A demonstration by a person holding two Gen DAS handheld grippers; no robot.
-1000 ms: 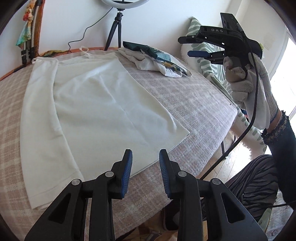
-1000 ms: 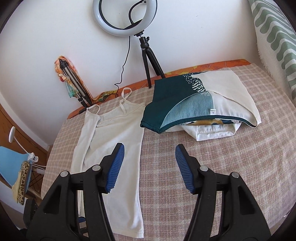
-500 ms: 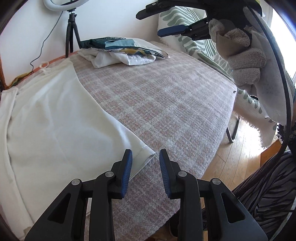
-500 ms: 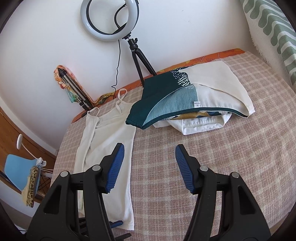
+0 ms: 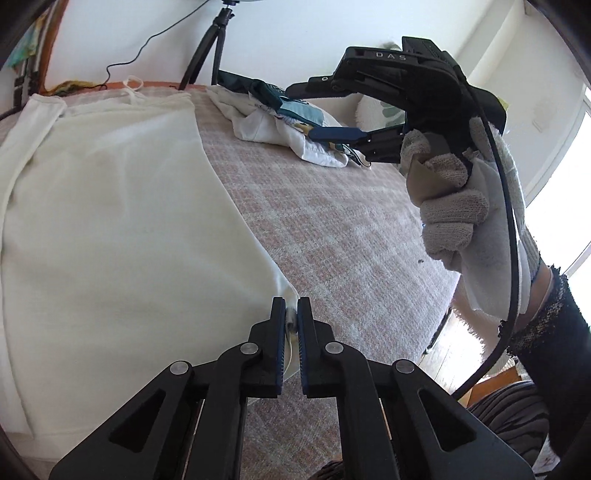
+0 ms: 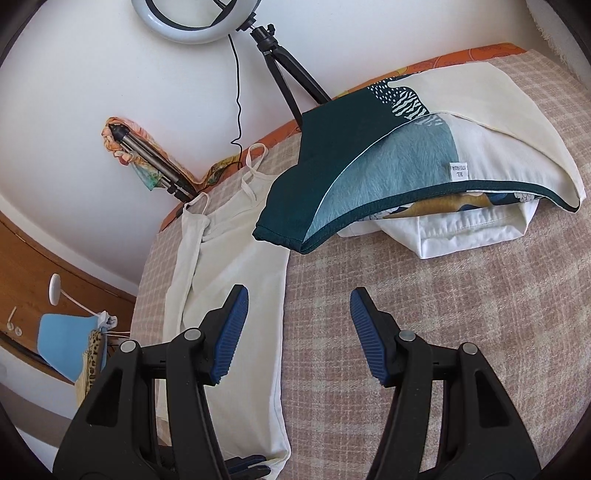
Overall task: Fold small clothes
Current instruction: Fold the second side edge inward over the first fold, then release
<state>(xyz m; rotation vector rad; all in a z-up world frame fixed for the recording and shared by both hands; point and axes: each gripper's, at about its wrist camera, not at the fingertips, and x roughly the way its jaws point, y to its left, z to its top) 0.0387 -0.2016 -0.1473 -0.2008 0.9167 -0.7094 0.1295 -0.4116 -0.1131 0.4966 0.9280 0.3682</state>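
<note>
Checked tablecloth now shows the left gripper newly clamped on the white camisole near corner; right gripper wide, folding can begin.

Camisole flat on bed; clothes pile to its right.

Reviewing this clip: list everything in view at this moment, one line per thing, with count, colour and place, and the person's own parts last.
Strappy camisole top: one, cream-white, spread flat on the left part of the bed.
Pile of clothes: one, dark teal, light blue and white, on the bed right of the top.
Checked bed cover: one, pink and beige, under everything.
Ring light on tripod: one, white ring, black legs, by the wall.
Folded tripod: one, dark, leaning on the wall.
Left gripper: black with blue pads, shut on the top's near hem corner.
Right gripper: open, above the bed.
Gloved right hand: white knit glove.
</note>
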